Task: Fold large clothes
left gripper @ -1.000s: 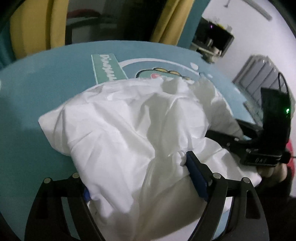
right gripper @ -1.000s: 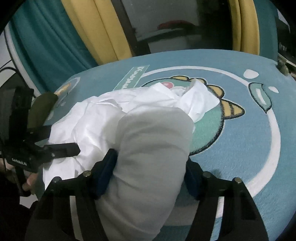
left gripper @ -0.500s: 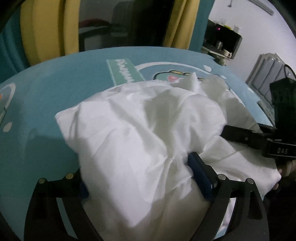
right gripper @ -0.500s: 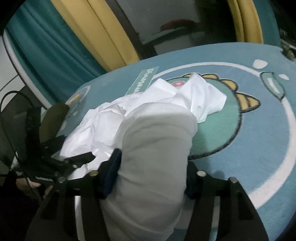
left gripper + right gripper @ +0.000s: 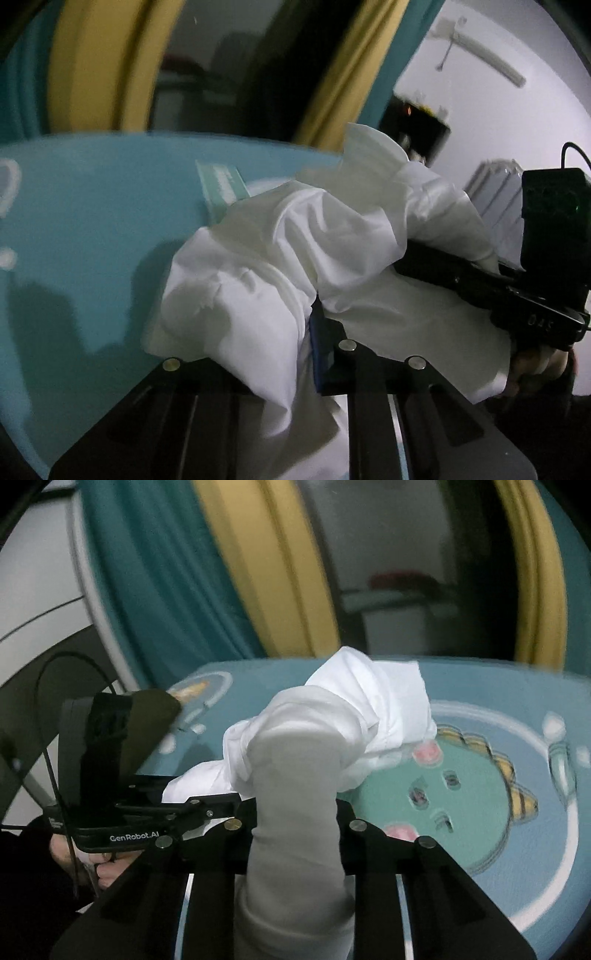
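1. Your left gripper (image 5: 273, 332) has a thick bunch of the crumpled white cotton garment (image 5: 295, 251) between its jaws, which are closing on it; the cloth bulges out above the fingers and hangs down between them.
2. Your right gripper (image 5: 295, 812) is also closing, and a rolled, greyish-looking column of the same garment (image 5: 295, 775) fills the gap between its jaws, pressed in at both sides.
3. Ahead of the right gripper's tips, the fabric rises into a rounded hump and then opens into brighter white folds with one flat, square-cornered flap at the top.
4. Seen from your left gripper, the cloth is deeply creased, with soft shadowed pleats running toward the pinch and a pointed, stiffer-looking corner standing up at the far end.
5. The garment stretches sideways between your two tools: the right gripper (image 5: 480, 284) sits just to the right of the left one, with cloth draped over and under its black finger.
6. Most of the bundle looks raised off the teal cartoon dinosaur rug (image 5: 498, 812), which lies beneath and beyond both grippers; whether the far folds touch it, you cannot tell.
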Demonstrator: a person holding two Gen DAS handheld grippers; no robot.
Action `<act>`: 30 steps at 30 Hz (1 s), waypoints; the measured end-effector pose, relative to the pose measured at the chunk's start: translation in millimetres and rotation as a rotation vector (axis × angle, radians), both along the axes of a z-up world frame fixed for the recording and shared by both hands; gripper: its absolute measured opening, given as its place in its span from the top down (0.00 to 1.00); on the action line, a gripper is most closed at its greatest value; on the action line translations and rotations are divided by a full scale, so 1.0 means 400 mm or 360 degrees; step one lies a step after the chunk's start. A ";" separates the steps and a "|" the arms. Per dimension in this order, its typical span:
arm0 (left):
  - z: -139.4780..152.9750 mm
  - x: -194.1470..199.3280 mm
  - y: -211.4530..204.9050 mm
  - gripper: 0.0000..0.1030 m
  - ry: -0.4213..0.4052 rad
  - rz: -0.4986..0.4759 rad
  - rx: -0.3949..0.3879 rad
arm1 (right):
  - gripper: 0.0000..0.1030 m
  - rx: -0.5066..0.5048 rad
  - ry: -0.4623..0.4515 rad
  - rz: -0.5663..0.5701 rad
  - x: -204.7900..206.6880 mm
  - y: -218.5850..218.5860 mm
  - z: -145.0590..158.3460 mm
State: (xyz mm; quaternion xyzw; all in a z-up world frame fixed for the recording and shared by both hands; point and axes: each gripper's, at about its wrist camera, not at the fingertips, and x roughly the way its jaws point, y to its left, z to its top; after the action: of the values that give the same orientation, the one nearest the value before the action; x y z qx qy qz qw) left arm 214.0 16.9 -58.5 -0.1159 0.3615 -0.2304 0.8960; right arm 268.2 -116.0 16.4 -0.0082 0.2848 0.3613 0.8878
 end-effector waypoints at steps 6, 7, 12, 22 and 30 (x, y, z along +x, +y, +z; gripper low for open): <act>0.148 -0.028 0.206 0.85 -0.0268 0.0197 0.0063 | 0.78 0.0014 -0.0282 0.0166 -0.006 0.190 0.143; 0.166 -0.026 0.236 0.85 -0.0294 0.0226 0.0083 | 0.78 0.0025 -0.0322 0.0184 -0.002 0.224 0.160; 0.222 -0.004 0.394 0.85 -0.0341 0.0365 0.0189 | 0.78 0.0120 -0.0330 0.0261 0.061 0.376 0.174; -0.045 0.156 0.576 0.80 0.0252 0.0405 0.0138 | 0.75 -0.0026 0.0162 0.0171 0.259 0.545 -0.079; -0.076 0.173 0.552 0.76 0.0327 0.0461 0.0258 | 0.48 -0.0031 0.0353 -0.0109 0.340 0.437 -0.164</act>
State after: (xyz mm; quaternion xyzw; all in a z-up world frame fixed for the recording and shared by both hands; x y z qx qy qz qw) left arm 283.3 237.5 -89.0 -0.1171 0.4479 -0.0561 0.8846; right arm 404.2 59.0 -49.1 0.0329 0.3850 0.3267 0.8625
